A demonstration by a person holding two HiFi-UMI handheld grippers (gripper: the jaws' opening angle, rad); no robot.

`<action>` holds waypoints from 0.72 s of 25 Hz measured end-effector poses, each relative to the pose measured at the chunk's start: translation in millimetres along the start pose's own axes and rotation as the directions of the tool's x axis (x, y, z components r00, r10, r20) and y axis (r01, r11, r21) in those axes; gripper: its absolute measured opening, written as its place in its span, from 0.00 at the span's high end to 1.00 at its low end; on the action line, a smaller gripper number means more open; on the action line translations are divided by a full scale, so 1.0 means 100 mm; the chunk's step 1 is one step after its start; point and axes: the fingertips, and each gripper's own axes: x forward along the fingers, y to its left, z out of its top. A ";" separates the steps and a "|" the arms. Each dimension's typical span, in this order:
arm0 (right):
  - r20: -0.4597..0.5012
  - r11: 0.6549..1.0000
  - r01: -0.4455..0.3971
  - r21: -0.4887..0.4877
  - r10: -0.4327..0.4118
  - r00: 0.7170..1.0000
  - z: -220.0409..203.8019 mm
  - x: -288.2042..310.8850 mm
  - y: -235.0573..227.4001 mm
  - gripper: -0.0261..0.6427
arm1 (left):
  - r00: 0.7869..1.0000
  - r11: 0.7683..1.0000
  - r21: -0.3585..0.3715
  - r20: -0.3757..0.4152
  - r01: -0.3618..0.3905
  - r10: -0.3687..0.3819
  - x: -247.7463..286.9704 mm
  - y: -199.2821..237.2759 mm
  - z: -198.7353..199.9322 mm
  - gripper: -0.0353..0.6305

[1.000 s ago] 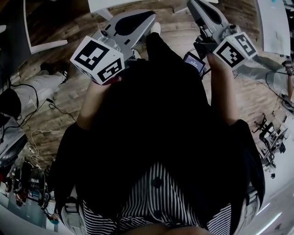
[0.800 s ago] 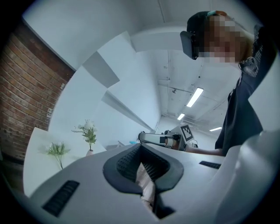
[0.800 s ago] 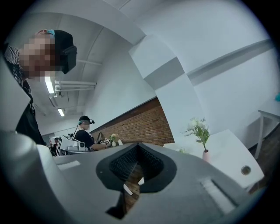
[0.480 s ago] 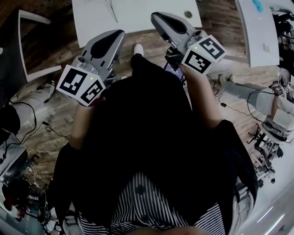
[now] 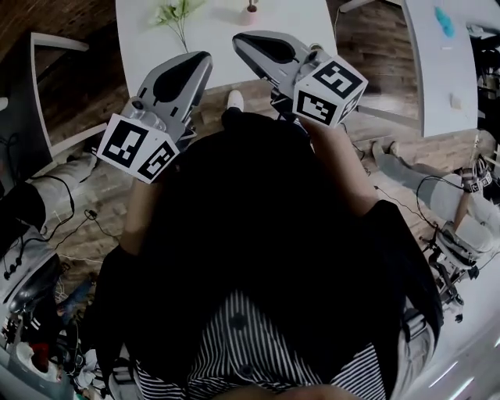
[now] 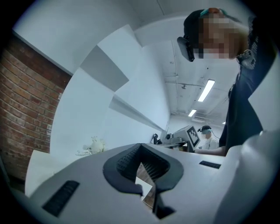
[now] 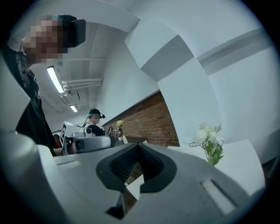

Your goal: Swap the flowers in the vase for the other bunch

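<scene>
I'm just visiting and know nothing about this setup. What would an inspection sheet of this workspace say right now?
Surface: white table on a wooden floor.
Job's things: flowers upright in a vase at the far edge; the other bunch lies on the table, left of it.
Clutter: nothing seen.
Grippers: left gripper and right gripper both shut, empty, near the table's near edge.
Cables: loose cables on the floor at the left.
Surroundings: brick wall, second table, another person wearing a headset.

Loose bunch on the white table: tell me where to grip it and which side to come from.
Grip the loose bunch by its bare stems, below the blooms. It seems to lie flat on the white table, stems pointing toward the near edge, so come from that edge, jaws across the stems.
</scene>
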 end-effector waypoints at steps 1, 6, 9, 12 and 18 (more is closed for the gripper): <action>-0.006 1.000 -0.017 0.001 0.017 1.000 0.04 0.03 -0.07 0.96 | 1.000 1.000 0.012 0.006 0.012 -0.012 0.07 0.00 0.05 0.94; -0.029 0.996 -0.090 0.012 0.090 0.995 0.28 0.19 -0.43 0.96 | 0.998 0.997 -0.050 -0.007 -0.060 0.060 0.35 0.38 0.19 0.94; -0.030 0.994 -0.103 0.026 0.104 0.994 0.50 0.34 -0.65 0.96 | 0.993 0.990 -0.081 -0.020 -0.114 0.113 0.42 0.67 0.36 0.94; -0.034 0.991 -0.120 0.051 0.122 0.992 0.54 0.52 -0.88 0.96 | 0.986 0.982 -0.096 -0.042 -0.164 0.160 0.41 0.89 0.38 0.94; -0.020 0.989 -0.127 0.074 0.128 0.992 0.57 0.79 -1.10 0.96 | 0.975 0.967 -0.138 -0.087 -0.214 0.203 0.34 1.15 0.24 0.94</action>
